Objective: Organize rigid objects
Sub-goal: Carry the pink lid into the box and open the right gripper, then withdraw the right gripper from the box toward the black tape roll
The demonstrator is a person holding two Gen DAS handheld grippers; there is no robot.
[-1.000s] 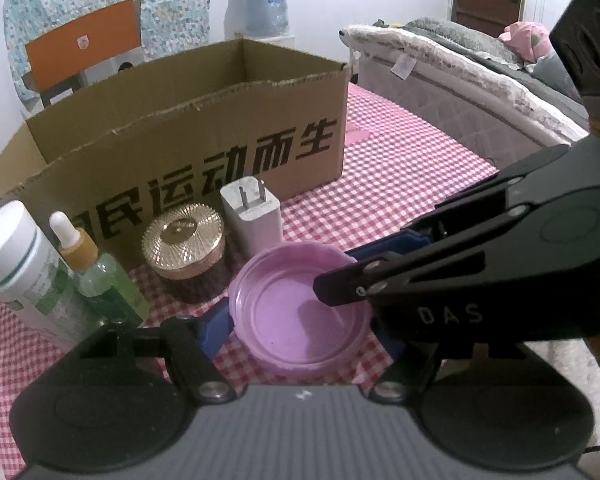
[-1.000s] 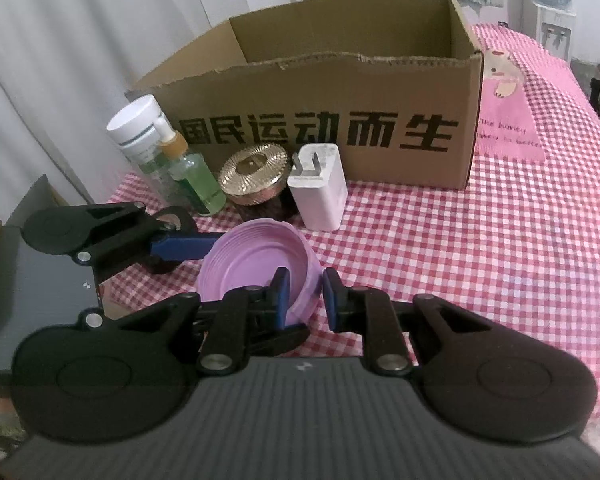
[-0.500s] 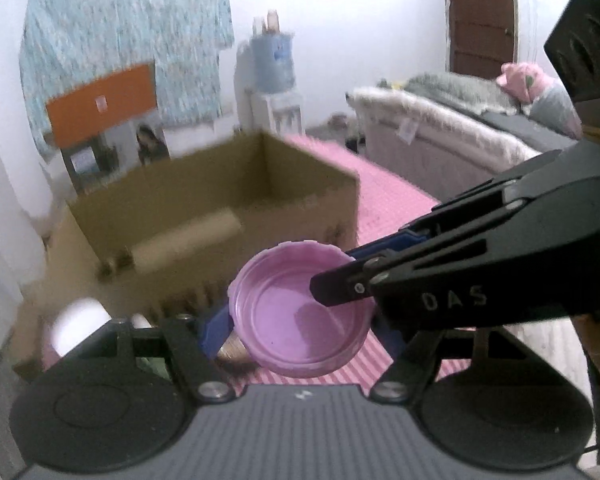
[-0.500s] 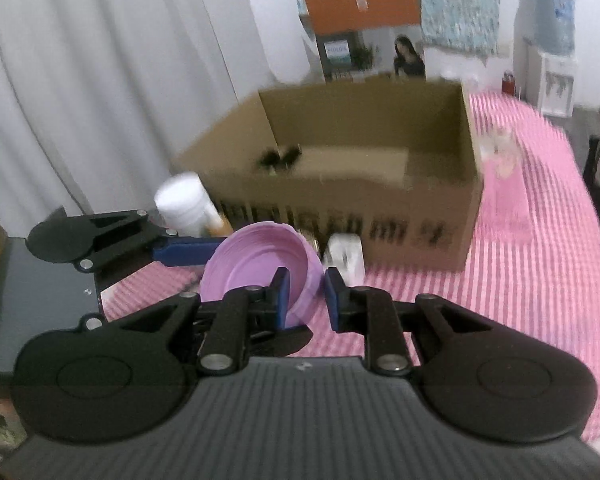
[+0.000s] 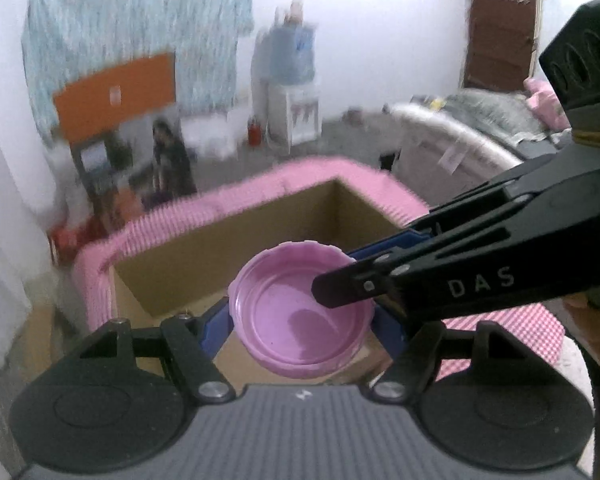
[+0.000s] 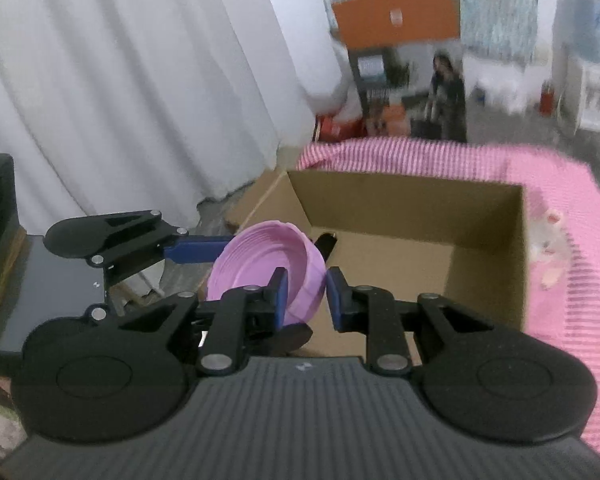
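1. Left gripper (image 5: pixel 300 320): its blue fingers (image 5: pixel 216 322) clamp the opposite sides of the pink lid (image 5: pixel 300 312).
2. Right gripper (image 6: pixel 306 294): its jaws are opening. The lid rim stands between the two blue pads (image 6: pixel 280 296); the left pad touches the rim, the right pad stands clear of it.
3. Count: two grippers, one pink lid, one cardboard box (image 6: pixel 380 204), one pink checked tablecloth (image 6: pixel 560 184).
4. Lid appearance: round, shallow, pale pink-purple plastic, raised rim with a ridged edge, hollow side facing up, concentric steps inside, slightly tilted.
5. Lid location: in the air above the near wall of the open box, inside which a small dark item (image 6: pixel 326 242) lies, too blurred to name.
6. Change from one second ago: the lid was low over the tablecloth, in front of the box, near two bottles, a jar and a charger. It is now raised over the box opening. The right pads stand wider apart than before.
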